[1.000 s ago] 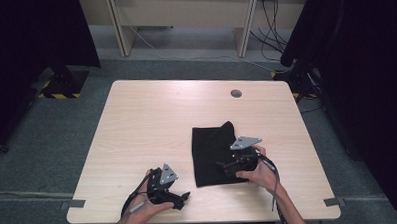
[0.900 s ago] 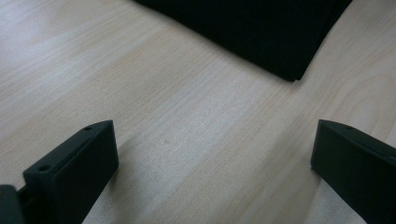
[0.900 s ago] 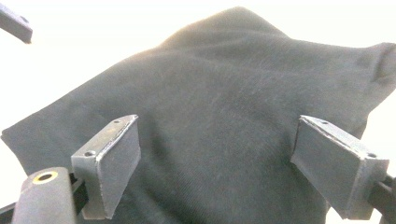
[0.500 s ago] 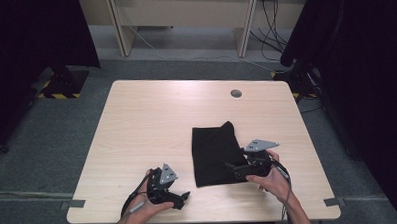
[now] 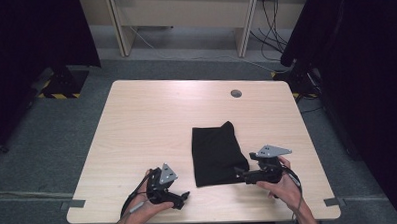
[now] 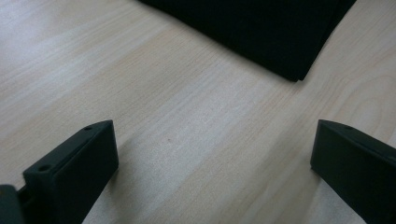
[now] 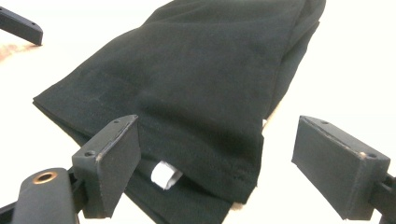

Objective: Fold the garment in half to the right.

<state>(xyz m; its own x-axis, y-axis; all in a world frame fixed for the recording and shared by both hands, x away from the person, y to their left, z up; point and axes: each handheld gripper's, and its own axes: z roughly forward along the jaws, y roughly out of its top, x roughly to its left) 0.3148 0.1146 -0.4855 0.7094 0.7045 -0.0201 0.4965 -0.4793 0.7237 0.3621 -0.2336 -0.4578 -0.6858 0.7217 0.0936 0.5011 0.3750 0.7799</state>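
Folding step, judged from the layout: black cloth (image 5: 216,154) already folded into a narrow rectangle, next likely one more fold or a squaring-up from the near right corner. Right gripper (image 5: 240,173) released, jaws spread wide, straddling that corner (image 7: 243,186) and not yet biting. To do it well: go low, slide the lower jaw under all layers at the corner, not just the top one; close only once the whole stack sits between the jaws, else layers shear apart on the lift. Worth avoiding the small white tag (image 7: 164,174) poking out between layers near the left jaw; pinching it alone would pull the fold open. Lift flat and carry straight along the cloth's long axis to keep edges aligned. Left gripper (image 5: 182,198) also released, jaws wide apart, resting on bare table (image 5: 137,124) just left of the cloth's near left corner (image 6: 294,74), apart from it; useful as a hold-down on that corner while the right one pulls. Cloth itself: matte black knit, several layers thick, stitched hem visible along the near edge, lying flat right of table centre toward the near edge. Far end uneven, one corner peaking up past the rest. Soft and limp by the look, so likely to sag if gripped at one point only.
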